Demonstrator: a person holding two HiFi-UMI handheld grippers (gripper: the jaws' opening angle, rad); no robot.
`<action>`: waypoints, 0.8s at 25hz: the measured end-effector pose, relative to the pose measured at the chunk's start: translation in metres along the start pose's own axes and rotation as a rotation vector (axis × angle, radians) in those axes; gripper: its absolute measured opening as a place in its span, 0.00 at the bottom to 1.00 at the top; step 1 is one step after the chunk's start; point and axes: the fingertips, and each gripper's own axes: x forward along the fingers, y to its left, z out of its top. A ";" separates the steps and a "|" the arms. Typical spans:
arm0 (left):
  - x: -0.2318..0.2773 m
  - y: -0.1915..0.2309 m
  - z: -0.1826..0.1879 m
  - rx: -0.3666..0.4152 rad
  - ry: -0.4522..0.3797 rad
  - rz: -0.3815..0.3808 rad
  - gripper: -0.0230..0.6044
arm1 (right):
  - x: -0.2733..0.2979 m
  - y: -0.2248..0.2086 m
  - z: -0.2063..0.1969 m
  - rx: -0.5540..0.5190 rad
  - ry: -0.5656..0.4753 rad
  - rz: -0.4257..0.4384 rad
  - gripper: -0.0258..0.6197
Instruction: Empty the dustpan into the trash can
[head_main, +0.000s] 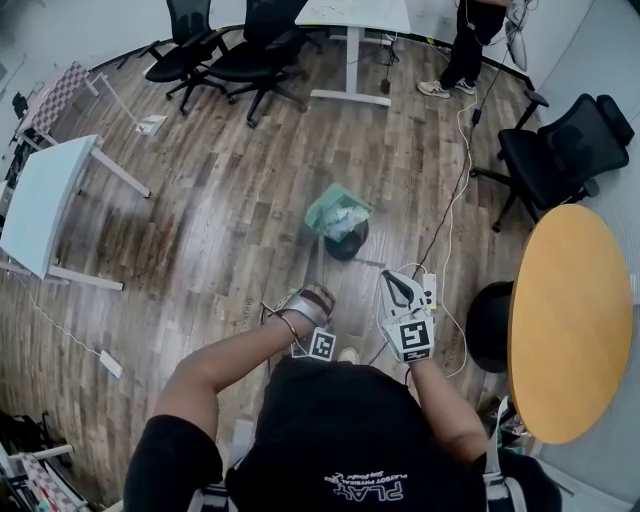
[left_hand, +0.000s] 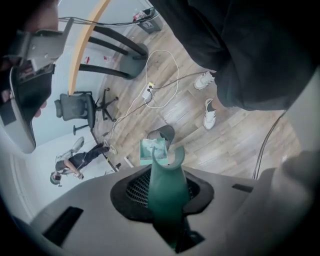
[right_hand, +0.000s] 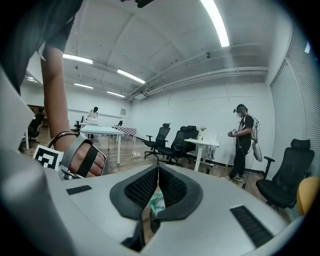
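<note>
The left gripper (head_main: 312, 298), low in the centre of the head view, is clamped on the green handle (left_hand: 167, 190) of the dustpan (head_main: 337, 212); in the left gripper view the handle runs straight up from between the dark pads. The pan end lies further up the frame, just left of centre, holding pale scraps (left_hand: 152, 146). It overlaps the upper left rim of the small black trash can (head_main: 350, 242); I cannot tell whether pan and rim touch. Right of that, the right gripper (head_main: 396, 284) is beside the left one. Its jaws are pressed together with nothing between them, and only a sliver of green shows through the gap below the pads in the right gripper view. Just right of its tip, a white power strip (head_main: 429, 288) lies on the wooden floor (head_main: 230, 220), with a white cable (head_main: 455, 200) winding toward the upper right. A round wooden tabletop (head_main: 570, 320) fills the right edge.

Across the back of the room, a white table (head_main: 45, 200) stands at the far left, with two black office chairs (head_main: 215, 50) at the upper left. A white desk (head_main: 350, 15) is at top centre and a standing person (head_main: 470, 45) to its right. Another black office chair (head_main: 565, 150) is at the upper right.
</note>
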 end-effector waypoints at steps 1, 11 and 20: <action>0.000 -0.002 0.004 0.022 -0.005 0.004 0.19 | 0.001 0.000 -0.001 0.001 0.000 0.001 0.08; -0.002 -0.020 0.010 0.144 -0.007 0.003 0.22 | 0.010 0.002 -0.003 0.015 0.006 0.023 0.08; -0.001 -0.031 0.019 0.209 -0.001 -0.004 0.22 | 0.012 0.004 -0.007 0.019 0.002 0.037 0.08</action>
